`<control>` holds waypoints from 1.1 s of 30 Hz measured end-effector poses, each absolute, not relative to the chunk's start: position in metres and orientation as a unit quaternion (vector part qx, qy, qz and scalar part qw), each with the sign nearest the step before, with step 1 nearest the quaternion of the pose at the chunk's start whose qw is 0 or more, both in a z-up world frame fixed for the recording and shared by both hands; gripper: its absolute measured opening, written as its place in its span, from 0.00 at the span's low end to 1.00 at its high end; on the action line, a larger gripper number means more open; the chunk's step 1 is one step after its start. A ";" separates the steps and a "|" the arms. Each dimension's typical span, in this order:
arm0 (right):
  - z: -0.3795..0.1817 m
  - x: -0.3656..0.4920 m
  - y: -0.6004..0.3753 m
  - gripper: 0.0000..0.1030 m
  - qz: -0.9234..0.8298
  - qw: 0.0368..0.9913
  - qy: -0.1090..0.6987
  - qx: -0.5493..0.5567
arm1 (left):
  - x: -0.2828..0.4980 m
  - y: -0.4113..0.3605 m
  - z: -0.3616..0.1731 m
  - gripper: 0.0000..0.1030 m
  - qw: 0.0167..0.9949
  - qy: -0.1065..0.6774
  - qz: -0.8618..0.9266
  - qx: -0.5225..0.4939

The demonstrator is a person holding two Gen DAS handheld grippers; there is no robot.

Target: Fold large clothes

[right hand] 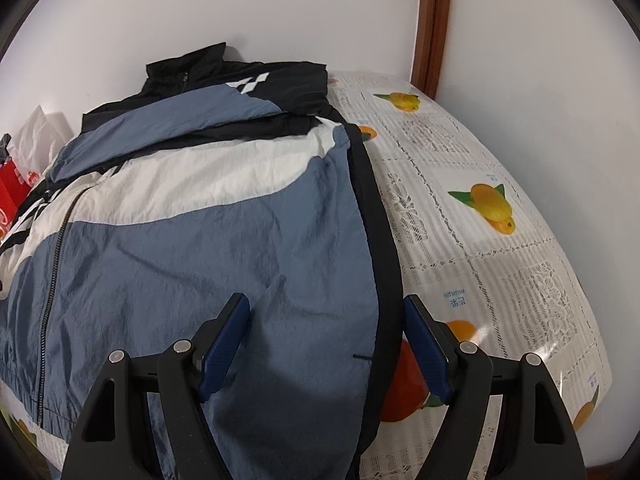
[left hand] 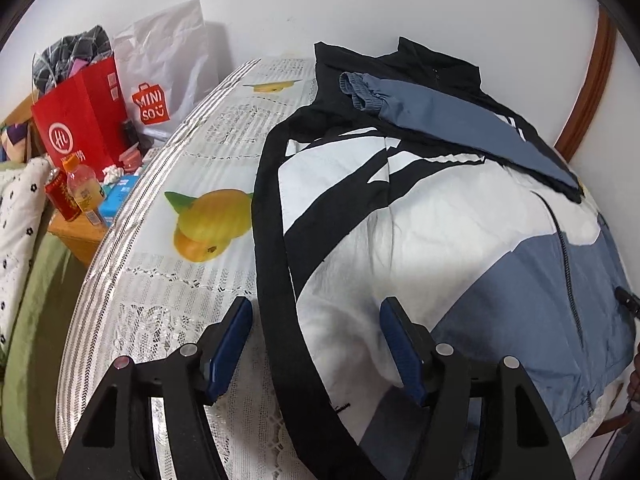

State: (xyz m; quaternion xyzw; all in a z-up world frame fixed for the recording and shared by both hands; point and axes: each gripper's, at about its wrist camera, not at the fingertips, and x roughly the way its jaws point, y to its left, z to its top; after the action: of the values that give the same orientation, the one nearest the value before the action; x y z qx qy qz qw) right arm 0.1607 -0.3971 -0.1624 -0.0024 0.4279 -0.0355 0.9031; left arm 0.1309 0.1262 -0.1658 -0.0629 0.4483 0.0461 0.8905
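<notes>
Both grippers gape wide with nothing clamped, over the jacket [left hand: 400, 232] spread on the fruit-print tablecloth [left hand: 192, 152]. The left gripper [left hand: 316, 344] straddles its black side edge; the right gripper [right hand: 326, 344] straddles the opposite black edge, though contact with the cloth is hard to judge.

A plain white wall [left hand: 360, 4] closes the far side. Brown wooden trim [right hand: 432, 24] runs up the far right corner. The table carries a glossy fruit-printed tablecloth [right hand: 500, 248]. At left stands a low wooden side table [left hand: 78, 236], well lit.
</notes>
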 end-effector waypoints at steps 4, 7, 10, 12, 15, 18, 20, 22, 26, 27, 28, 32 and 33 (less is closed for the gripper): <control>-0.168 0.165 -0.400 0.70 -0.032 0.900 0.434 0.008 | 0.132 0.122 -0.167 0.62 0.892 0.446 0.052 -0.043; -0.171 0.165 -0.399 0.70 -0.031 0.900 0.436 0.005 | 0.132 0.120 -0.168 0.62 0.893 0.445 0.055 -0.035; -0.173 0.166 -0.400 0.70 -0.029 0.899 0.437 0.007 | 0.132 0.121 -0.168 0.63 0.894 0.443 0.053 -0.036; -0.173 0.167 -0.400 0.70 -0.027 0.899 0.436 0.003 | 0.132 0.121 -0.168 0.64 0.895 0.443 0.055 -0.029; -0.174 0.169 -0.399 0.70 -0.025 0.898 0.439 -0.004 | 0.134 0.119 -0.170 0.66 0.895 0.441 0.060 -0.024; -0.174 0.171 -0.399 0.70 -0.026 0.896 0.444 -0.006 | 0.135 0.120 -0.170 0.69 0.896 0.438 0.062 -0.021; -0.175 0.171 -0.398 0.70 -0.028 0.896 0.443 -0.007 | 0.134 0.119 -0.171 0.70 0.898 0.434 0.061 -0.017; -0.176 0.172 -0.397 0.70 -0.029 0.897 0.441 -0.012 | 0.133 0.120 -0.172 0.71 0.900 0.432 0.060 -0.018; -0.175 0.173 -0.397 0.70 -0.030 0.894 0.448 -0.009 | 0.134 0.120 -0.172 0.72 0.899 0.433 0.063 -0.017; -0.175 0.174 -0.397 0.70 -0.030 0.893 0.448 -0.010 | 0.134 0.119 -0.172 0.72 0.900 0.432 0.063 -0.016; -0.175 0.174 -0.396 0.70 -0.031 0.893 0.448 -0.011 | 0.134 0.119 -0.172 0.72 0.900 0.431 0.063 -0.015; -0.176 0.172 -0.396 0.70 -0.031 0.895 0.444 -0.011 | 0.133 0.119 -0.172 0.73 0.901 0.429 0.064 -0.015; -0.176 0.172 -0.396 0.70 -0.031 0.896 0.443 -0.011 | 0.133 0.119 -0.172 0.73 0.901 0.429 0.065 -0.015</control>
State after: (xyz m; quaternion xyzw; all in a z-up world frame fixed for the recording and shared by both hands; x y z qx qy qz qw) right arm 0.1722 -0.3962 -0.1758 -0.0108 0.4435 -0.0312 0.8957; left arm 0.1332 0.1193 -0.1722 -0.0152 0.4290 0.0645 0.9009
